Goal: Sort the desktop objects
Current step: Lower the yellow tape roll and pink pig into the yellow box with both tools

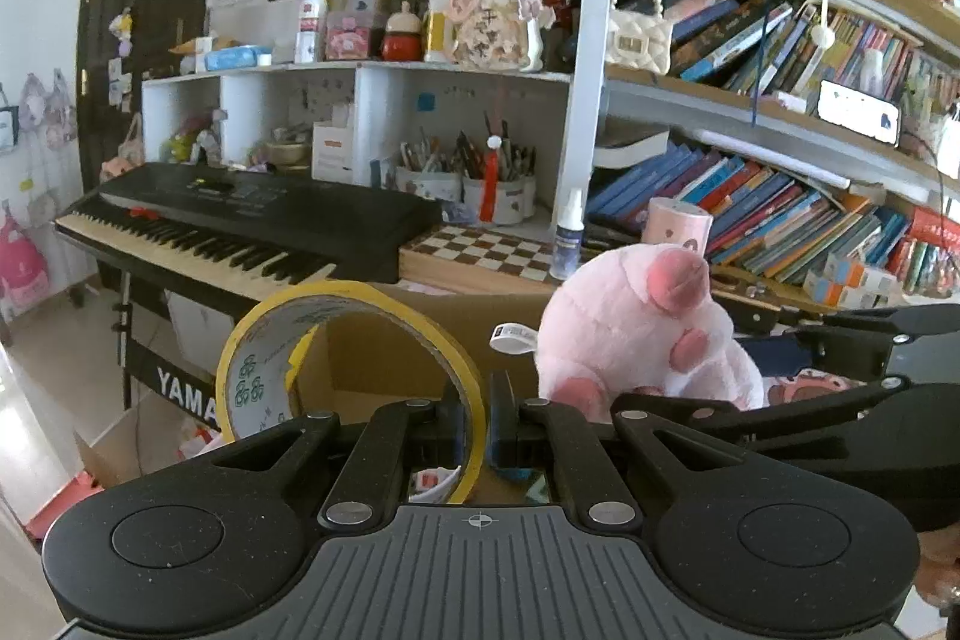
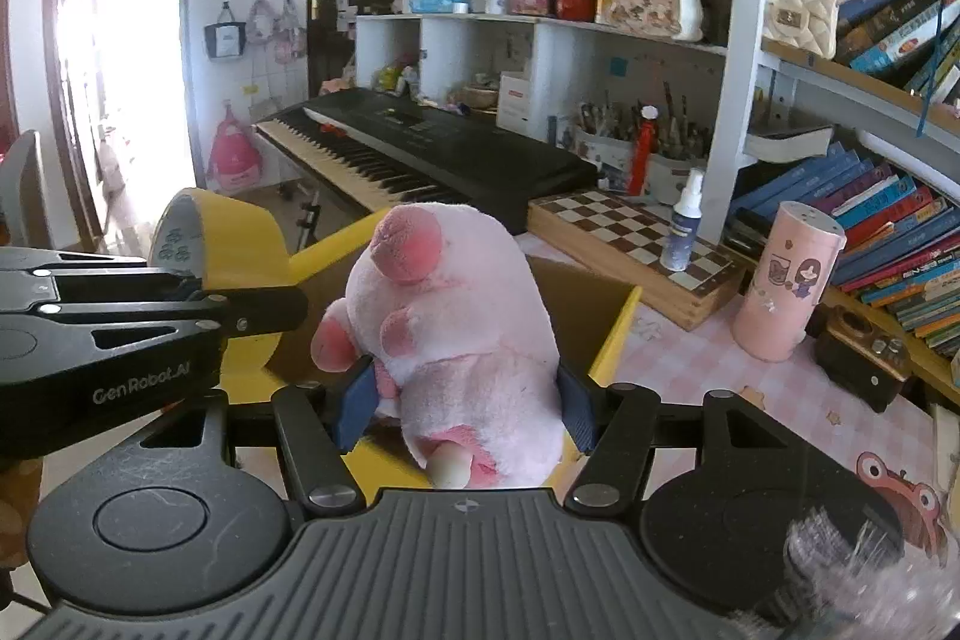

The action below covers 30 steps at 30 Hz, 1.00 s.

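Tape roll (image 1: 354, 358) in the left gripper (image 1: 486, 430), plush pig (image 2: 456, 340) in the right gripper (image 2: 465, 406); cardboard box (image 2: 600, 304) beyond, chessboard (image 2: 636, 238) farther behind.

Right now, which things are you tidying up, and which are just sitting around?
Being sorted:
yellow tape roll in left claw
pink plush pig in right claw
cardboard box

Just sitting around:
chessboard
spray bottle
pink canister
keyboard piano

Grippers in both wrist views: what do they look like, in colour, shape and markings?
Both are matte black plastic. The left gripper and the right gripper each have a ribbed grey-black base with a small crosshair mark, round caps on either side, and angled link arms with silver rivets. The finger pads are dark blue. From the right wrist view, the left gripper's side reads "GenRobot.AI" in white.
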### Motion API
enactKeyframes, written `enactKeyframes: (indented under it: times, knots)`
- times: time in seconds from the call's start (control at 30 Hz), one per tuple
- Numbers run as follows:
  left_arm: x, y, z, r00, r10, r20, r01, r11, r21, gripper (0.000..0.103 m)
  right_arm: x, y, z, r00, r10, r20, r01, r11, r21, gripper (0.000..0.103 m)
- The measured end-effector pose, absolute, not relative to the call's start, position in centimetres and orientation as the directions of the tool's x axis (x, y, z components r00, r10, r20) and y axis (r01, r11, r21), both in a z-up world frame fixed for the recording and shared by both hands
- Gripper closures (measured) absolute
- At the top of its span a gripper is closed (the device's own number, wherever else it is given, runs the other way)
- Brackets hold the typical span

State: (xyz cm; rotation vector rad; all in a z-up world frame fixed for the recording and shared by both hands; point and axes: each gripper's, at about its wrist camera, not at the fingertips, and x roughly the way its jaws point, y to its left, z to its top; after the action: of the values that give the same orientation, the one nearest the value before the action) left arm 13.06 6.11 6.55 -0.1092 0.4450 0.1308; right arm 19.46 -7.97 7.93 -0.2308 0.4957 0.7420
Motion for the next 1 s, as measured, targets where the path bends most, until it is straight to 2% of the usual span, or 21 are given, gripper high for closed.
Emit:
enactKeyframes:
  times: [0.67, 1.0]
  knots:
    - [19.9, 6.1, 1.8, 0.753, 0.127, -0.646, -0.18, 0.983, -0.017, 0.096, 27.5, -5.6, 4.7, 0.54, 0.615, -0.575, -0.773, 0.633, -0.05, 0.044]
    - [21.3, 5.5, 0.6, 0.695, 0.128, -0.708, -0.185, 0.983, -0.004, 0.095, 30.2, -3.6, 2.7, 0.438, 0.64, -0.632, -0.827, 0.562, -0.005, 0.044]
